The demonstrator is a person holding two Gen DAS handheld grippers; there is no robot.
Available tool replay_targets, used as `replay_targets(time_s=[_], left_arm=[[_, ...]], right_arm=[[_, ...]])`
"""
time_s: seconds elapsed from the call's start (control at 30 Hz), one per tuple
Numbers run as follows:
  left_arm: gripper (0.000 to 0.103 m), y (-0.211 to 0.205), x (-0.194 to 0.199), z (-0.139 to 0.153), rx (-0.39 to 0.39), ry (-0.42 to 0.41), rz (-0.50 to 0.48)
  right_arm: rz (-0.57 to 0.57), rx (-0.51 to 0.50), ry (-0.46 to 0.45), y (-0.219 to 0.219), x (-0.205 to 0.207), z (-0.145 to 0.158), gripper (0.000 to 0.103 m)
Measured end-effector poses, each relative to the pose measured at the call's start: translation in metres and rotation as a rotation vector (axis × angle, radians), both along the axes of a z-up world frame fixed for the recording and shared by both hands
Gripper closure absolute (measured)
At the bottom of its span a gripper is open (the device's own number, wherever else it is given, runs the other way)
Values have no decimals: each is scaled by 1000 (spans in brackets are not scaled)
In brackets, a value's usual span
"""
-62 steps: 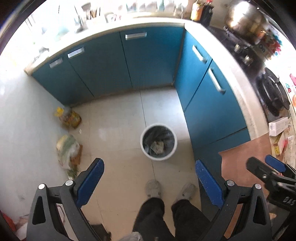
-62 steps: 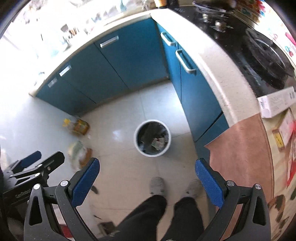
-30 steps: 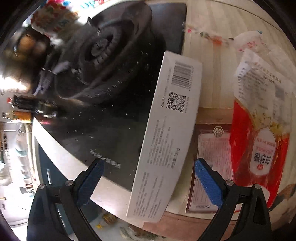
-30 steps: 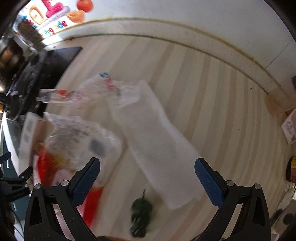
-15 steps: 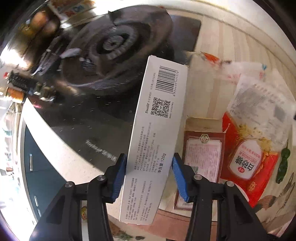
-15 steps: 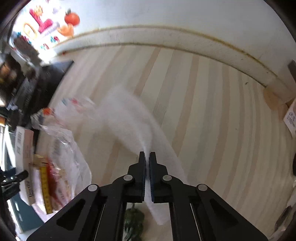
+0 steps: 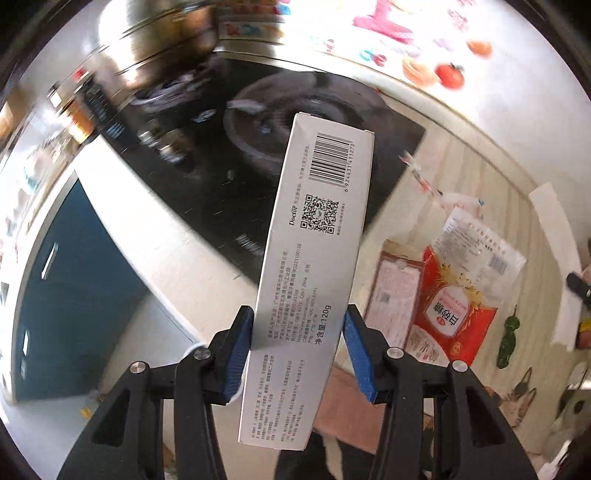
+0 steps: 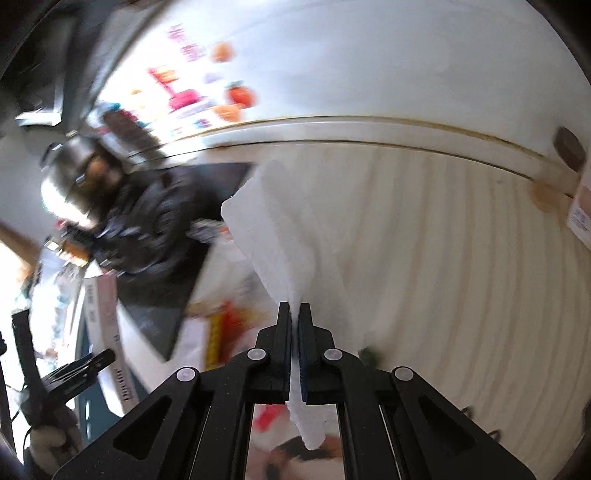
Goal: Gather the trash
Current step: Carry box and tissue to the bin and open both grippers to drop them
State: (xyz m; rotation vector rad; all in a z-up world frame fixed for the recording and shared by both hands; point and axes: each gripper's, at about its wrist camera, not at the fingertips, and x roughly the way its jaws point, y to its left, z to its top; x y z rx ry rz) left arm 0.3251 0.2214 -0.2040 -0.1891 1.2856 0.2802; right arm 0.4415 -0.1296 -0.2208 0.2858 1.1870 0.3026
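Note:
My left gripper (image 7: 298, 328) is shut on a long white carton (image 7: 314, 240) with a barcode and QR code, held up above the counter edge. My right gripper (image 8: 294, 325) is shut on a white paper towel (image 8: 275, 236), lifted off the pale striped counter (image 8: 461, 258). In the left wrist view a red and white snack bag (image 7: 458, 299), a flat brown packet (image 7: 395, 291), a clear wrapper (image 7: 461, 201) and a green scrap (image 7: 506, 341) lie on the counter. The carton and left gripper also show in the right wrist view (image 8: 103, 317).
A black gas hob (image 7: 295, 110) with a steel pot (image 7: 166, 26) lies left of the trash. Blue cabinets (image 7: 74, 280) stand below the counter. A white wall (image 8: 406, 55) with stickers runs behind it.
My left gripper has lifted the carton off the counter and pulled back. My right gripper has raised the paper towel, which now hangs up from its shut jaws.

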Motion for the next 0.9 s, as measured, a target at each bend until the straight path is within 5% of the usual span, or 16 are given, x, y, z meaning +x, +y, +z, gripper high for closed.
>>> replay_targets(time_s=[0.27, 0.47, 0.67, 0.9], left_arm=[[57, 90, -108, -8, -5, 10, 223], [57, 170, -206, -73, -93, 105, 442], [57, 238, -285, -204, -298, 206, 644], [57, 287, -317, -403, -512, 296, 759]], right_arm=[[355, 60, 56, 172, -79, -9, 100], [637, 9, 128, 313, -161, -68, 100], [766, -105, 244, 412, -232, -187, 100], [743, -230, 448, 476, -281, -396, 100]])
